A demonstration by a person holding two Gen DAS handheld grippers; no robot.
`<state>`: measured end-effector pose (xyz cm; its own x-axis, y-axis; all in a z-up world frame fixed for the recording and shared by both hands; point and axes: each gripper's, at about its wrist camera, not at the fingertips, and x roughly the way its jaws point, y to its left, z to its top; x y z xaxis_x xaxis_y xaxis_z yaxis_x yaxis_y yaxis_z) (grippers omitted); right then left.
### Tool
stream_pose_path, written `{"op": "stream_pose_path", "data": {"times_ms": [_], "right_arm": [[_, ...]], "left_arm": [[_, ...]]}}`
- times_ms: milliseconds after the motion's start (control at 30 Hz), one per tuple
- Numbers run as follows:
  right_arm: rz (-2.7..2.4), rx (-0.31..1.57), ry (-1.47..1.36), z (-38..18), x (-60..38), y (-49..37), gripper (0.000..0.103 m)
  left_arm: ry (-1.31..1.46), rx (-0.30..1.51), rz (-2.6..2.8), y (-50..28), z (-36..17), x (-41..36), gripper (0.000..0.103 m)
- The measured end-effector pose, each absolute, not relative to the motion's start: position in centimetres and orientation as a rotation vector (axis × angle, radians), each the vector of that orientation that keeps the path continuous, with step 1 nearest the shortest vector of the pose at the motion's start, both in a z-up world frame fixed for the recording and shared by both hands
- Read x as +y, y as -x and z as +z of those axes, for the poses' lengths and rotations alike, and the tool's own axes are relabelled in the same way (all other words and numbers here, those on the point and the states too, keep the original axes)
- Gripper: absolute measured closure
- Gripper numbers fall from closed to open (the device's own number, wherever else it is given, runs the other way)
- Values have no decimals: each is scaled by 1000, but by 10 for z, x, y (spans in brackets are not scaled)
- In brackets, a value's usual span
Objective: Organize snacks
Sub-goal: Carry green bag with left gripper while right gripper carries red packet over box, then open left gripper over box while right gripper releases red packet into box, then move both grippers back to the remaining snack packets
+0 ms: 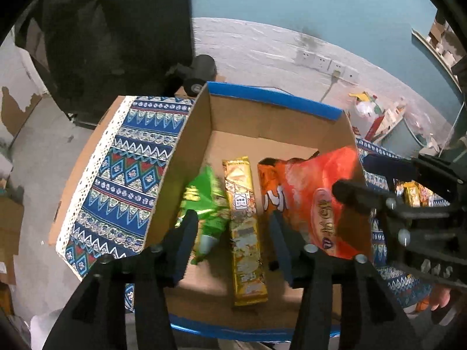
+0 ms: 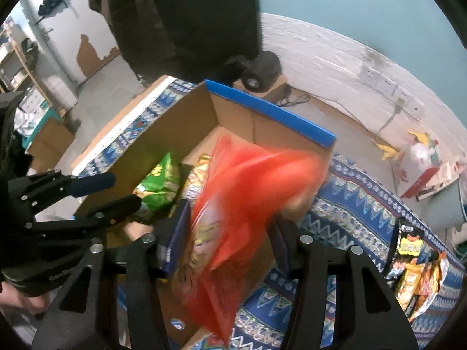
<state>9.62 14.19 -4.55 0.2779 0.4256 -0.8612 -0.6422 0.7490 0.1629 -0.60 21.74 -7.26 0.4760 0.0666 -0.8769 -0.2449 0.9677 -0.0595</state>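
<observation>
Right wrist: right gripper [image 2: 227, 250] wide open around blurred orange bag [image 2: 248, 192], perhaps loose, over box [image 2: 271, 110]; left gripper [image 1: 233, 242] open, empty.

a blue patterned cloth with a white lace edge [image 1: 122, 175] covers the table. behind it, a black cylindrical device [image 2: 262, 71] rests on a cardboard box beside a whitewashed wall with sockets [image 1: 324, 62], near a plastic bag of clutter [image 2: 420, 151] on the floor.

Glossy foil orange bag [image 1: 318, 201]; matt cardboard box [image 1: 262, 134].
</observation>
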Motion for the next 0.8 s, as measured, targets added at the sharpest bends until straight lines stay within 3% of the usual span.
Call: {"op": "stream_pose_path", "data": {"times_ms": [33, 67, 400, 533, 800], "right_arm": [[732, 1066, 234, -44, 143, -96, 33], [731, 1057, 233, -43, 143, -95, 30], [642, 1028, 207, -30, 117, -97, 26], [608, 1033, 195, -26, 102, -97, 24], [533, 1037, 202, -25, 65, -93, 23]], "left_arm": [[189, 1053, 195, 7, -71, 218, 49], [191, 1047, 195, 7, -70, 218, 49], [162, 1042, 162, 2, -66, 202, 47], [145, 1027, 146, 2, -61, 189, 39], [122, 1016, 89, 0, -54, 160, 36]]}}
